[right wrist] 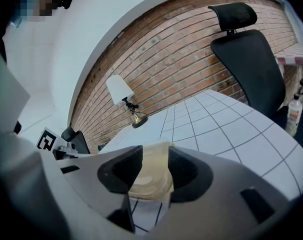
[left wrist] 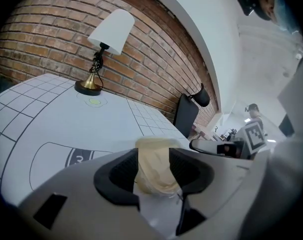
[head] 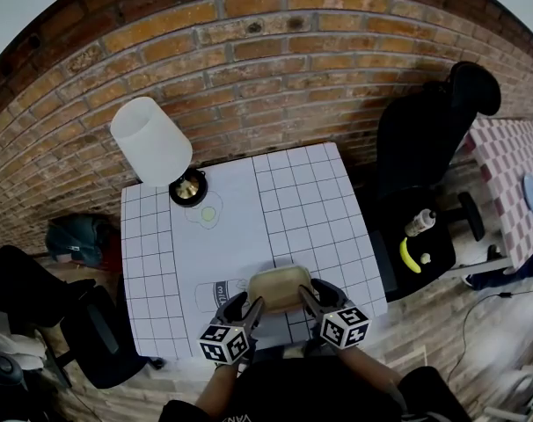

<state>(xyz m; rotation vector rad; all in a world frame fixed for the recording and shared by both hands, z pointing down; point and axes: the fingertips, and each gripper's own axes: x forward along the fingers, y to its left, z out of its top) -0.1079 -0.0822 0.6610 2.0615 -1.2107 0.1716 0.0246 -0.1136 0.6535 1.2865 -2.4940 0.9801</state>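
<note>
The left gripper (head: 253, 306) is clenched on the left rim of a shallow beige tray (head: 280, 287). Its own view shows the tray's wall (left wrist: 152, 159) pinched between the two dark pads. The right gripper (head: 307, 294) grasps the opposite rim in the same way; in the right gripper view the pale tray (right wrist: 147, 181) fills the gap between its jaws. So the tray hangs between the two grippers at the near edge of the surface (head: 310, 200), just in front of the person. Whether its bottom rests on the surface cannot be made out.

The surface is white, with a black grid on its right half and along its left side. A printed outline (head: 215, 294) lies just left of the tray, beside the left gripper. Farther away, near the far left corner, a lamp (head: 152, 141) with a white shade stands on a brass base (head: 188, 188), and a small green dot (head: 208, 212) is printed close to that base.

A brick wall (head: 249, 60) runs behind the surface. To the right stands a black office chair (head: 429, 126). On its seat lie a bottle (head: 419, 223) and a banana (head: 409, 256).
</note>
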